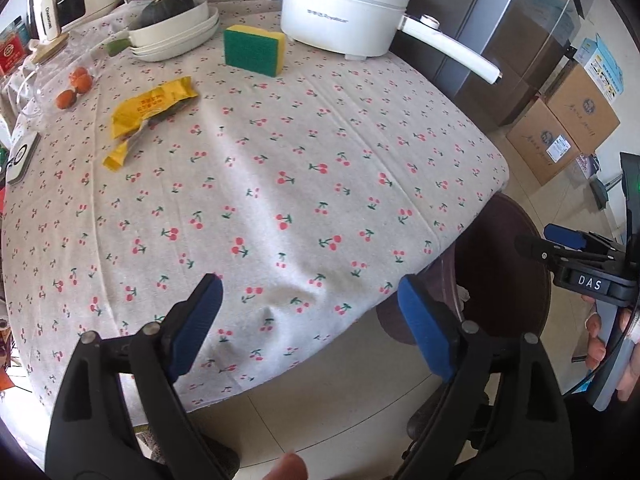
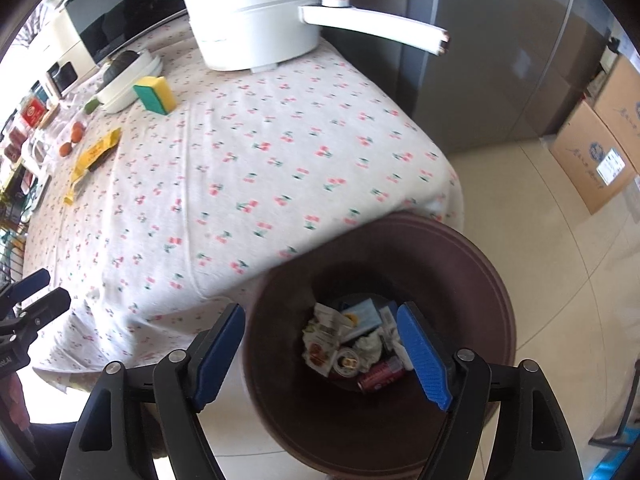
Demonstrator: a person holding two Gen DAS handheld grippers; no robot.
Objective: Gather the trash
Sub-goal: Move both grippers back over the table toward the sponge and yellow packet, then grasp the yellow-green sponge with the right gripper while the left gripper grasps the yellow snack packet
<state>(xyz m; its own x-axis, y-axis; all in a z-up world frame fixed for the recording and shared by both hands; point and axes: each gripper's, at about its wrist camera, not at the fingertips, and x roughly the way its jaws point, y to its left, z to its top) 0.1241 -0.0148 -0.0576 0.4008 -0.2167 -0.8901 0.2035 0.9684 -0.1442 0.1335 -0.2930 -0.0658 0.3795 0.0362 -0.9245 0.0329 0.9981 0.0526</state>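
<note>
Crumpled yellow foil snack wrapper (image 1: 150,114): lies near the left edge of the cherry-print cloth-covered tabletop (image 1: 304,184), beside small orange fruits (image 1: 74,86). Round dark-brown plastic waste bin (image 2: 476,276): on the floor at the tabletop's near right corner, holding mixed litter. Left claw (image 1: 310,326): wide open, empty, over the near edge. Right claw (image 2: 320,354): wide open, empty, above the bin.

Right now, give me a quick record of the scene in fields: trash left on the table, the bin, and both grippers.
trash left: yellow wrapper, lying flat on the tablecloth
bin: brown trash bin on the floor by the table's corner, already holding discarded packaging
left gripper: open, empty, over the table's near edge
right gripper: open, empty, above the bin
not trash: sponge, white pot
</note>
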